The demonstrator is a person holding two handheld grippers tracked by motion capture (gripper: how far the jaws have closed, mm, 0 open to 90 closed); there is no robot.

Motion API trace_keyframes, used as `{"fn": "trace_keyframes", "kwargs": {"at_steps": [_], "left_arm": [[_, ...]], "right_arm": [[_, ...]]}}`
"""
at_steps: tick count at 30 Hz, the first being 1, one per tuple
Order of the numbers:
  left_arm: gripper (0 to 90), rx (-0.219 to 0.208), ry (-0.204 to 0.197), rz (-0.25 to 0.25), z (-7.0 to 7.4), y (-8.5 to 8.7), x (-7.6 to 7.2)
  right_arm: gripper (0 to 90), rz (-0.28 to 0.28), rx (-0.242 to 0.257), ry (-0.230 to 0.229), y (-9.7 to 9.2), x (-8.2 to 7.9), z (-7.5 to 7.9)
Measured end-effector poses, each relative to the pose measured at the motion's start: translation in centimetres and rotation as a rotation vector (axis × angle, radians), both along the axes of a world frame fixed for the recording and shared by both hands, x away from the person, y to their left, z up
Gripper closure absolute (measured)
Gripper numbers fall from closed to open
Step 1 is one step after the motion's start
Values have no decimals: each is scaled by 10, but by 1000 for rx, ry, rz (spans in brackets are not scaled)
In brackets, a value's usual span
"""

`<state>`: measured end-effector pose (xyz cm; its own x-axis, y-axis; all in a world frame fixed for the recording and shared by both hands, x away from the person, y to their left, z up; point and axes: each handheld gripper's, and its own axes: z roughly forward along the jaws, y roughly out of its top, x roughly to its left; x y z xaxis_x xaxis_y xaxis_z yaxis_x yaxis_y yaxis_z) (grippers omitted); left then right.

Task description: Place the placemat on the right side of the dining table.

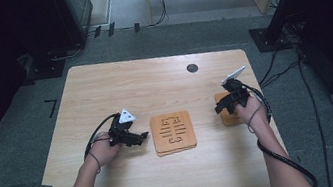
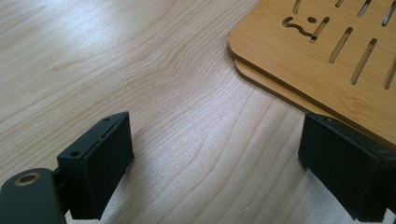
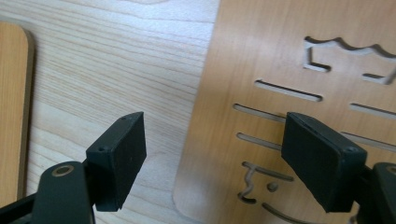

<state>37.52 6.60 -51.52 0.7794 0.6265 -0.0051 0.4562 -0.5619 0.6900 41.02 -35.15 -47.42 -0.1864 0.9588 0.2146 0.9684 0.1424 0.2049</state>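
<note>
Two slotted wooden boards (image 1: pixel 173 132) lie stacked at the table's middle; in the left gripper view the stack (image 2: pixel 327 51) fills the upper right. My left gripper (image 1: pixel 142 138) sits just left of the stack, open (image 2: pixel 219 168), with its right jaw at the stack's near corner and bare table between the jaws. A third slotted board (image 1: pixel 229 119) lies flat near the table's right edge. My right gripper (image 1: pixel 221 107) hovers over it, open (image 3: pixel 215 158). That board's (image 3: pixel 280 60) left edge runs between the jaws, one jaw over the table, the other over the board.
The wooden table (image 1: pixel 118 86) has a dark round hole (image 1: pixel 192 67) at the back right. The third board lies close to the table's right edge. Black stands and cables (image 1: pixel 277 68) sit on the grey floor around the table.
</note>
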Motion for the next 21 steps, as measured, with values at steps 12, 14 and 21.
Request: {"fn": "trace_keyframes", "kwargs": {"at_steps": [12,14,21], "left_arm": [[91,-4,-3,2,0,0,0],[91,-4,-3,2,0,0,0],[91,-5,-4,4,-1,0,0]], "right_arm": [[203,54,2,-13,19,-1,1],[202,59,0,-5,23,-2,1],[202,85,-5,4,36,-3,0]]}}
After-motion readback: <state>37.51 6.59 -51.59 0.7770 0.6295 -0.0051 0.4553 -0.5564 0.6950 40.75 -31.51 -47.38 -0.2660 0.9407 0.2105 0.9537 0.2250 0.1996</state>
